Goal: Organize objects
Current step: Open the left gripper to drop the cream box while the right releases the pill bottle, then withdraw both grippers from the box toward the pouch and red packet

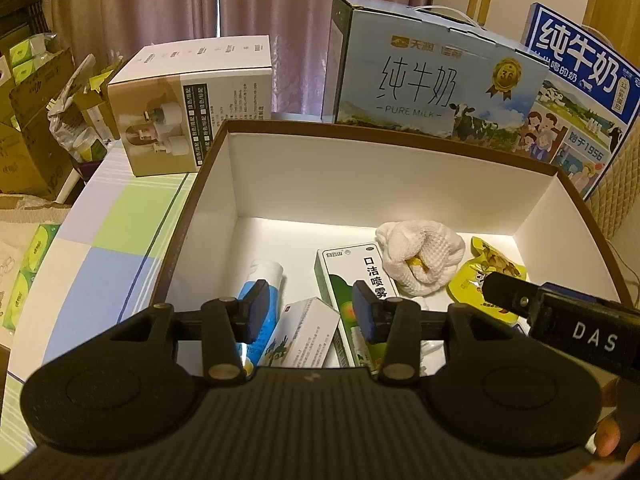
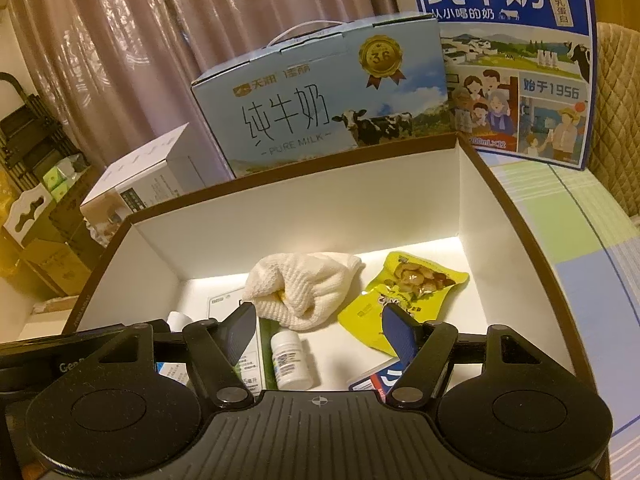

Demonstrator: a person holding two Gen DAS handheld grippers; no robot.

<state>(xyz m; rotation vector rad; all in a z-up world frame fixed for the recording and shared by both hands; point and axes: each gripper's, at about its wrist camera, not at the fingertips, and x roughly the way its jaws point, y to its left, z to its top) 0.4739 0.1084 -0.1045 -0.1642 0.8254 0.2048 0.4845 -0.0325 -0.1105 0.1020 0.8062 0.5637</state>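
Observation:
An open brown box with white inner walls (image 1: 304, 176) (image 2: 320, 216) holds the task's items. Inside lie a balled white cloth (image 1: 420, 256) (image 2: 304, 284), a yellow snack pouch (image 1: 486, 276) (image 2: 404, 292), a green-and-white spray carton (image 1: 360, 276), a blue-and-white tube (image 1: 262, 276), a small white carton (image 1: 308, 332) and a small white pill bottle (image 2: 290, 360). My left gripper (image 1: 308, 312) hangs open above the near left of the box, nothing between its pads. My right gripper (image 2: 320, 332) stands open over the near right, over the pill bottle; its body (image 1: 560, 316) shows in the left wrist view.
Two milk cartons stand behind the box: a light blue one (image 1: 428, 76) (image 2: 320, 96) and a dark blue one (image 1: 580, 92) (image 2: 516, 60). A white-and-tan product box (image 1: 188, 108) (image 2: 148, 184) sits back left on the checked tablecloth (image 1: 104, 248). Cardboard boxes (image 1: 36, 120) crowd the floor left.

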